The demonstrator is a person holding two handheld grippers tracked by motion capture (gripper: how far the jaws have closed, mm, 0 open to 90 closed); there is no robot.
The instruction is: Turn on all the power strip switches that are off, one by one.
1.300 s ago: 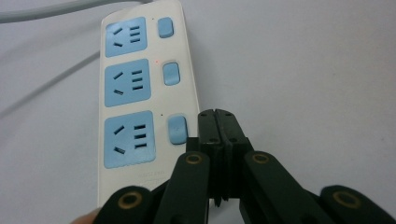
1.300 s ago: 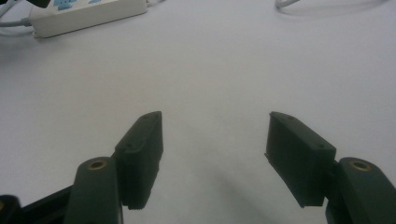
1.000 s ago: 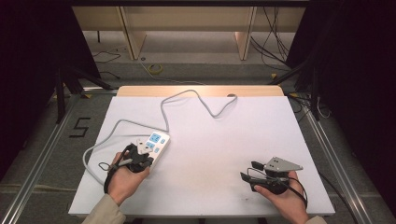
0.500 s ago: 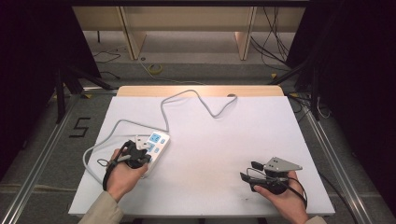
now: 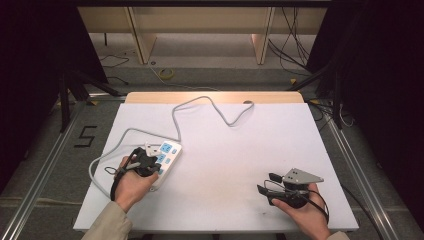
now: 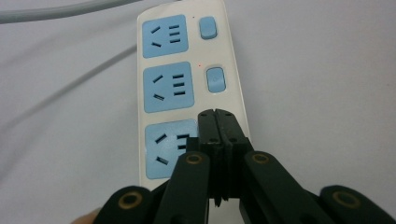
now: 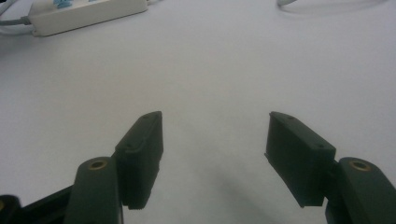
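- Power strip (image 5: 164, 159) is lying flat on the white table (image 5: 235, 165), sitting toward the table's 8 o'clock area, its long body angling from 7 o'clock up to 1 o'clock in the high view.
- Blue socket panels are facing up along its white body (image 6: 236, 98); in the left gripper view three sockets are lining up, two with a blue rocker switch (image 6: 215, 79) beside them at 3 o'clock.
- Left gripper (image 6: 216, 114) is hovering over or resting on the strip's nearest end, jaws clenched tight together with nothing between them, tips sitting at the right edge of the nearest socket; whether they are pressing on it I cannot tell.
- Grey cord (image 5: 200, 102) is running from the strip's far end toward 12 o'clock, snaking across the table's far edge, while another loop is curling off at 9 o'clock.
- Right gripper (image 7: 212, 140) is resting well apart, at the table's 4 o'clock corner, jaws spread wide and released over bare table, gripping nothing.
- Right hand (image 5: 300, 215) is cradling it from below, at 6 o'clock.
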